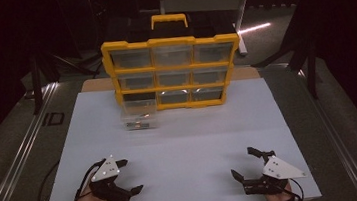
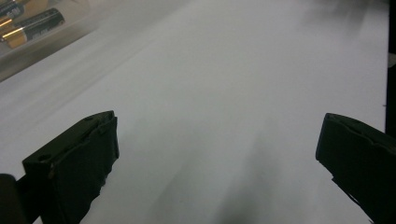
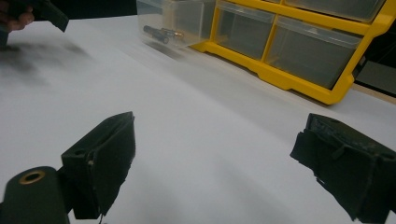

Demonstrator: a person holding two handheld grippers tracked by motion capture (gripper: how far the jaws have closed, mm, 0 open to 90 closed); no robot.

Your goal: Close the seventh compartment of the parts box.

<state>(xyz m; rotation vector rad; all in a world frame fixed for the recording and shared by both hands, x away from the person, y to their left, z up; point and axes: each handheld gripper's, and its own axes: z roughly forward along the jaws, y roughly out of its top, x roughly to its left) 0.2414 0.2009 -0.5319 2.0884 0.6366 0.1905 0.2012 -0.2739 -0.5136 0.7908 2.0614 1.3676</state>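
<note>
Both grippers sit wide open, holding nothing: left gripper (image 1: 127,178), right gripper (image 1: 247,164). The pulled-out clear drawer (image 1: 139,113) with batteries (image 2: 29,25) is well ahead of the jaws, sticking out of the yellow organizer (image 1: 172,71).

I noted a matt white board (image 1: 182,150), a glossy yellow plastic organizer (image 1: 172,73) with clear plastic drawers, and metal-cased batteries (image 2: 32,25).

A white sheet (image 1: 182,150) covers the tabletop, with a brown board (image 1: 97,85) showing past its far edge. A metal rail (image 1: 20,147) runs along the table's left side, a small black frame (image 1: 55,118) just beside it. Another rail (image 1: 335,129) runs along the right side.
</note>
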